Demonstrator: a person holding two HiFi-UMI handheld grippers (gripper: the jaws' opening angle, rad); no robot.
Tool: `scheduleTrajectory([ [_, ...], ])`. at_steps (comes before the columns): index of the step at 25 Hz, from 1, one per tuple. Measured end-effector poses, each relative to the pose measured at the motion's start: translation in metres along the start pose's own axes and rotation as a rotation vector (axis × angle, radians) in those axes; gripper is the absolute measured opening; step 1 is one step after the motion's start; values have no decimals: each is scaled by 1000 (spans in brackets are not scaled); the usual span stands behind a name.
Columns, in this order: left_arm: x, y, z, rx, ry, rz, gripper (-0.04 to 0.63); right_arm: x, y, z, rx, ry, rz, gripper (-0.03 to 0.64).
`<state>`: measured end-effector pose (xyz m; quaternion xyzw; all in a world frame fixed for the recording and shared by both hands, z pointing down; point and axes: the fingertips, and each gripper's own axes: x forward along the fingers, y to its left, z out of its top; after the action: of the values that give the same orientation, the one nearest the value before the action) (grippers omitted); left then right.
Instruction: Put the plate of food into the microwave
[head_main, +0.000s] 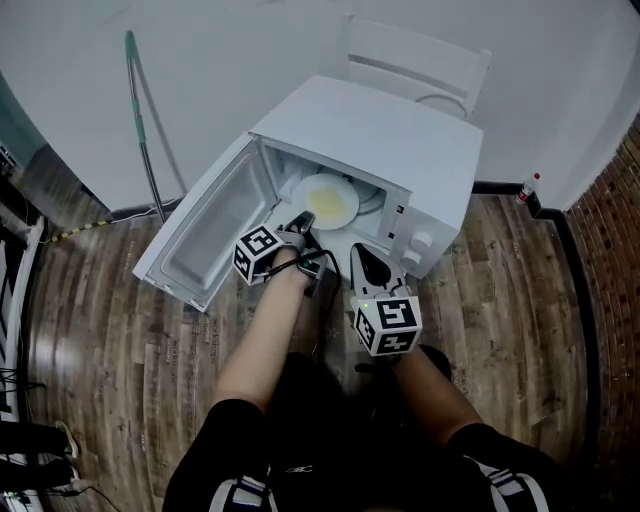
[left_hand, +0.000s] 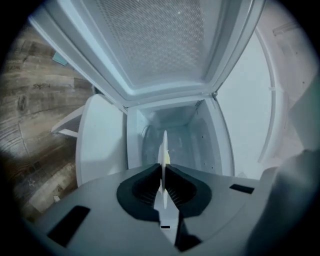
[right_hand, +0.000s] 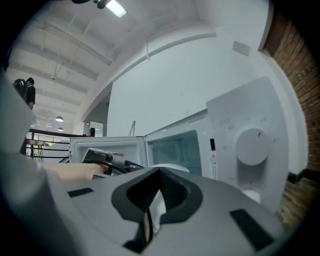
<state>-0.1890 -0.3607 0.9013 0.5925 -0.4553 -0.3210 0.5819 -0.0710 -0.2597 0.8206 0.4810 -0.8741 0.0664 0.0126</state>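
A white microwave (head_main: 400, 140) stands on the wooden floor with its door (head_main: 215, 225) swung open to the left. Inside its cavity sits a white plate (head_main: 330, 200) of yellow food. My left gripper (head_main: 303, 222) reaches into the opening and is shut on the plate's near rim. In the left gripper view the plate (left_hand: 163, 150) shows edge-on between the pads of the left gripper (left_hand: 163, 172). My right gripper (head_main: 362, 258) hangs shut and holds nothing, just in front of the control panel. The right gripper (right_hand: 159, 177) faces the knob (right_hand: 252, 146).
A green-handled mop (head_main: 145, 130) leans on the wall to the left. A white chair (head_main: 420, 65) stands behind the microwave. A small bottle (head_main: 527, 188) sits by the baseboard, and a brick wall (head_main: 620, 230) runs along the right.
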Motion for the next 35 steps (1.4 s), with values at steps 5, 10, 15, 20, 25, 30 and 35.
scheduleTrajectory([
  [5, 36, -10, 4, 67, 34, 15, 18, -8, -10, -4, 15, -4, -15, 6],
  [10, 67, -10, 1, 105, 99, 65, 20, -18, -21, -14, 4, 27, -38, 6],
  [15, 89, -6, 1, 176, 139, 122, 21, -25, -25, -13, -26, 25, -55, 6],
  [20, 99, 0, 8, 274, 166, 177, 20, -27, -25, -15, -58, 27, -53, 6],
  [25, 103, -1, 23, 658, 165, 344, 58, -27, -26, -21, -52, 40, -63, 6],
  [30, 108, 1, 28, 940, 200, 427, 117, -29, -23, -24, -60, 42, -56, 6],
  [35, 113, 3, 31, 1131, 176, 442, 140, -30, -23, -27, -59, 44, -58, 6],
])
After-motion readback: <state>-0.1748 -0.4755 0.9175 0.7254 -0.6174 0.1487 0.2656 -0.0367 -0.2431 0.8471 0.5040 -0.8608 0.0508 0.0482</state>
